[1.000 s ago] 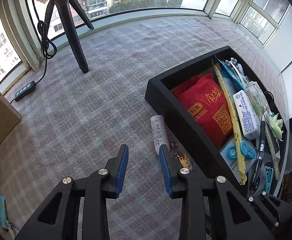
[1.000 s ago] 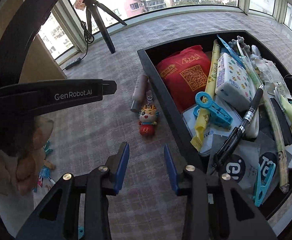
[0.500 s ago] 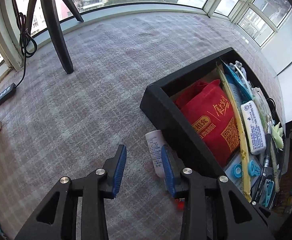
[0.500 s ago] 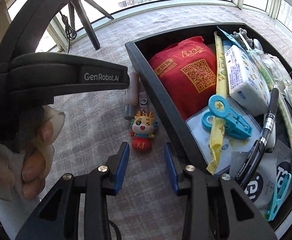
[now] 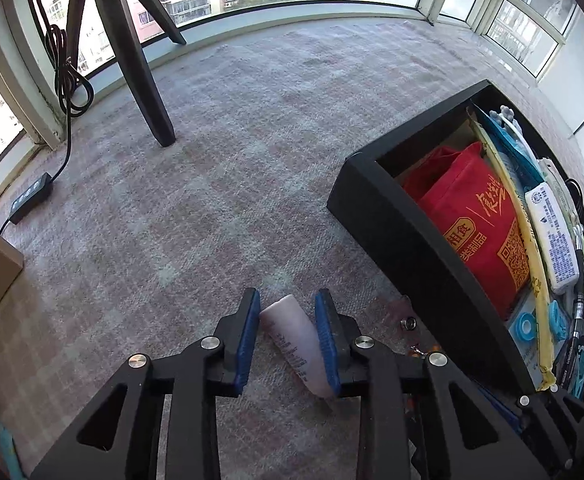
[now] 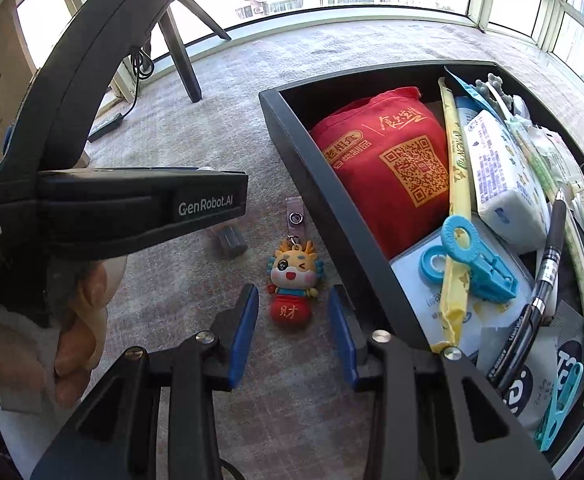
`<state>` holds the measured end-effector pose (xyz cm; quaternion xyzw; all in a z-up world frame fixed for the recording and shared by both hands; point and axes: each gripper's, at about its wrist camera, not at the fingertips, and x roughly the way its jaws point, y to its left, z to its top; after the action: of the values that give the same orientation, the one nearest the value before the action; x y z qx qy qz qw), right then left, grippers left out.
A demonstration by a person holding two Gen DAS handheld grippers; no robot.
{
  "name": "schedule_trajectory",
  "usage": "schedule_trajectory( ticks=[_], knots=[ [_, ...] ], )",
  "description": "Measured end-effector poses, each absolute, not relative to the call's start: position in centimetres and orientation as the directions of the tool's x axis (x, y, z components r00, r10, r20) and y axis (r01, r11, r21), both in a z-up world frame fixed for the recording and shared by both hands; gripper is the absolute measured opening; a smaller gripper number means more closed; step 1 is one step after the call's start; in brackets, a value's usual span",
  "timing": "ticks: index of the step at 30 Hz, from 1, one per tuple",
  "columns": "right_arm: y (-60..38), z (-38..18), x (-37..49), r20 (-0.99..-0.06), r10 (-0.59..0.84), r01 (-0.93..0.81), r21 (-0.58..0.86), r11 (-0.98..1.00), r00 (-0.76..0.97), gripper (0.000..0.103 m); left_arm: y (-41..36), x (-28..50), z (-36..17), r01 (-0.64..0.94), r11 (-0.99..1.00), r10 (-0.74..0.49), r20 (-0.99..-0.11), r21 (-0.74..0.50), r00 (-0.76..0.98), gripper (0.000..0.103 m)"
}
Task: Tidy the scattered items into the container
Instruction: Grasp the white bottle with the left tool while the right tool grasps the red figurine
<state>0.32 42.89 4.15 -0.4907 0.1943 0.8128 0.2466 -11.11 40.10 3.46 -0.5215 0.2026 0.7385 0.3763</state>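
A pale pink tube (image 5: 296, 344) lies on the carpet beside the black container (image 5: 404, 248). My left gripper (image 5: 288, 300) straddles it; the tube sits slantwise between the blue pads while the jaws are closing, and it still rests on the floor. The right wrist view shows the tube's grey cap (image 6: 230, 242) poking out under the left gripper's body (image 6: 140, 204). My right gripper (image 6: 294, 296) stands open just over a dragon keychain charm (image 6: 292, 280), whose red base lies between the fingertips without touching them.
The container (image 6: 332, 216) is packed with a red pouch (image 6: 388, 160), a tissue pack, blue clips, pens and wrappers. A tripod leg (image 5: 144, 80) and a power strip (image 5: 32, 198) are at the far left. A hand (image 6: 80, 332) holds the left gripper.
My left gripper slid toward the tube, which now lies between its pads instead of ahead of them, and the jaws narrowed. My right gripper closed in on the keychain charm.
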Motion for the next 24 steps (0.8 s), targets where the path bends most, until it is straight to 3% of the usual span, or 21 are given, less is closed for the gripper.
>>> schedule_trajectory(
  ticks=[6,8,10,12,15,17,18,24],
  knots=[
    [42.6,3.5,-1.8,-0.892,0.251,-0.586,0.018,-0.81,-0.375,0.035,38.0,-12.5,4.2,-0.72,-0.671,0.374,-0.919,-0.177,-0.124,0.021],
    [42.2,3.4,-2.1,-0.894,0.266,-0.586,-0.005,-0.81,-0.36,0.03,36.9,-12.9,4.7,-0.711,-0.67,0.395,-0.913,-0.214,-0.098,0.021],
    [42.3,3.4,-2.2,-0.894,0.268,-0.588,-0.007,-0.808,-0.358,0.03,36.0,-12.9,5.2,-0.71,-0.674,0.395,-0.911,-0.204,-0.114,0.024],
    [42.3,3.5,-2.1,-0.895,0.265,-0.588,-0.003,-0.809,-0.36,0.029,35.6,-12.6,5.5,-0.715,-0.672,0.387,-0.915,-0.195,-0.114,0.037],
    [42.6,3.4,-2.0,-0.893,0.268,-0.588,-0.005,-0.809,-0.361,0.029,35.5,-12.0,5.2,-0.717,-0.676,0.373,-0.919,-0.173,-0.129,0.038],
    [42.5,3.3,-2.1,-0.894,0.263,-0.591,0.002,-0.807,-0.363,0.029,35.4,-11.4,4.6,-0.723,-0.684,0.325,-0.929,-0.102,-0.176,0.032],
    [42.8,3.3,-2.0,-0.895,0.256,-0.592,0.011,-0.806,-0.366,0.029,35.8,-11.5,3.8,-0.727,-0.683,0.318,-0.925,-0.071,-0.209,0.02],
    [43.2,3.6,-1.0,-0.894,0.218,-0.598,0.068,-0.799,-0.392,0.027,34.0,-11.3,4.4,-0.7,-0.706,0.334,-0.923,-0.109,-0.194,0.019]
  ],
)
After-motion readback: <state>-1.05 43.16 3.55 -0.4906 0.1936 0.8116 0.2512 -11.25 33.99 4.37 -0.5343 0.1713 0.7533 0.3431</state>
